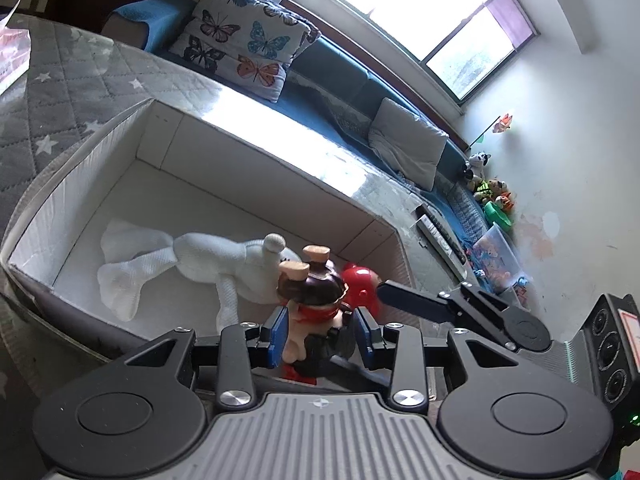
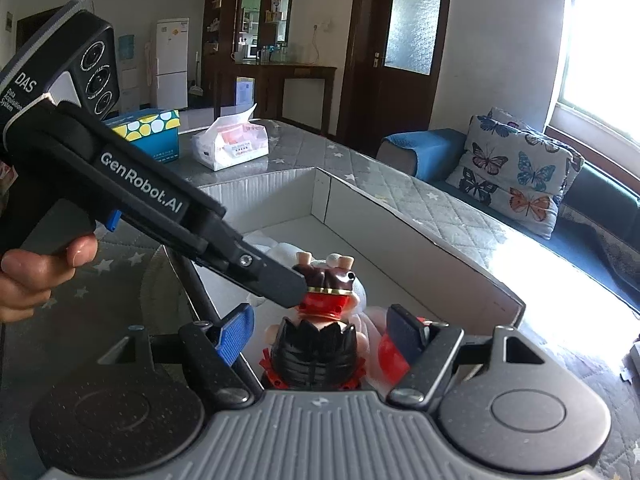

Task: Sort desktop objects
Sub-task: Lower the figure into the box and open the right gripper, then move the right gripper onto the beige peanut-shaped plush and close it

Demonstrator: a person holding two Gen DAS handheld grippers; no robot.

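Observation:
A toy figurine with brown hair buns, a red scarf and a black skirt sits between the blue pads of my left gripper, which is shut on it at the near rim of a white cardboard box. A white plush toy lies inside the box. In the right wrist view the same figurine shows from behind, with the left gripper's finger against it. My right gripper is open, its fingers standing apart on either side of the figurine. A red toy lies next to it.
The box rests on a grey star-quilted table. A tissue pack and a blue dotted box stand at the far end. A blue sofa with butterfly cushions runs along the window side. Toys lie on the sofa's far end.

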